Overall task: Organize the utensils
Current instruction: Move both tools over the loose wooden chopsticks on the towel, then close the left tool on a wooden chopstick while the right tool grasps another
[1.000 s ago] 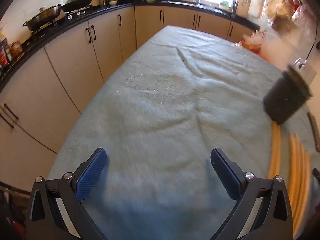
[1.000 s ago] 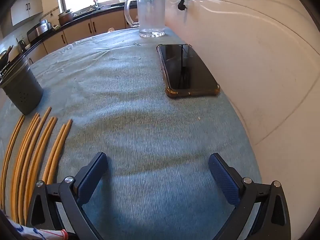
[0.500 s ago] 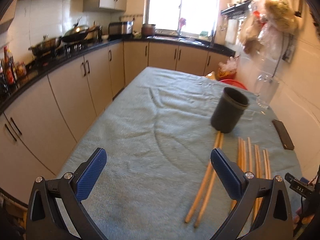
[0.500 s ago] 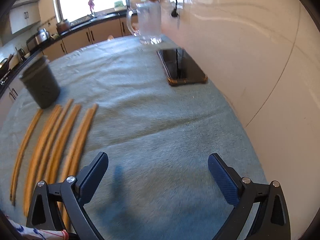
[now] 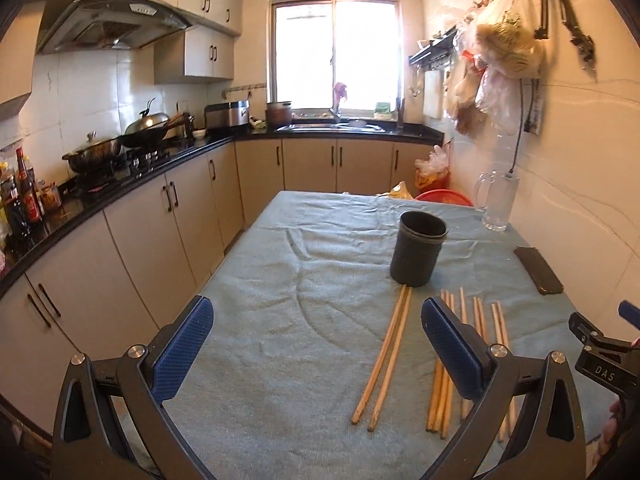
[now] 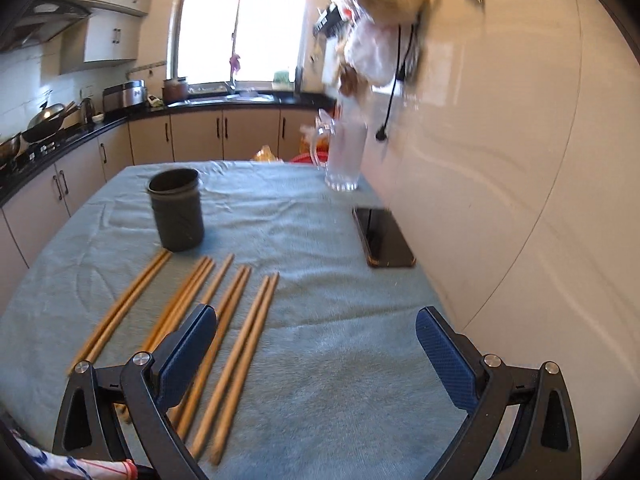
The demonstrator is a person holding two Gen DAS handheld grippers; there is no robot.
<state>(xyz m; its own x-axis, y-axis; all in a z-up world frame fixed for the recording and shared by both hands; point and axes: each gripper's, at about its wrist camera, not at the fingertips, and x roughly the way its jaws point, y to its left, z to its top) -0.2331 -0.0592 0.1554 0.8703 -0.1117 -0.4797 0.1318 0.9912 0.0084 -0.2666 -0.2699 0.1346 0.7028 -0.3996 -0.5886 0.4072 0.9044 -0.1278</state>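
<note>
Left wrist view: both tongs, left tongs (image 5: 316, 354) and right tongs (image 6: 316, 354), are spread wide, grasping nothing. Chopsticks (image 5: 386, 354) lie between them; the dark cup (image 5: 418, 253) stands ahead, its inside hidden.

Chopsticks (image 6: 236, 320) lie before cup (image 6: 178, 210); phone (image 6: 382, 236) right.

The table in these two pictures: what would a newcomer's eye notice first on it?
First, the row of wooden chopsticks lying side by side on the blue-green cloth, nearest the camera. Just behind them stands a dark, empty cylindrical holder, upright. By the wall lie a black phone and a clear glass jug; both tongs, left and right, are open and hold nothing.
</note>
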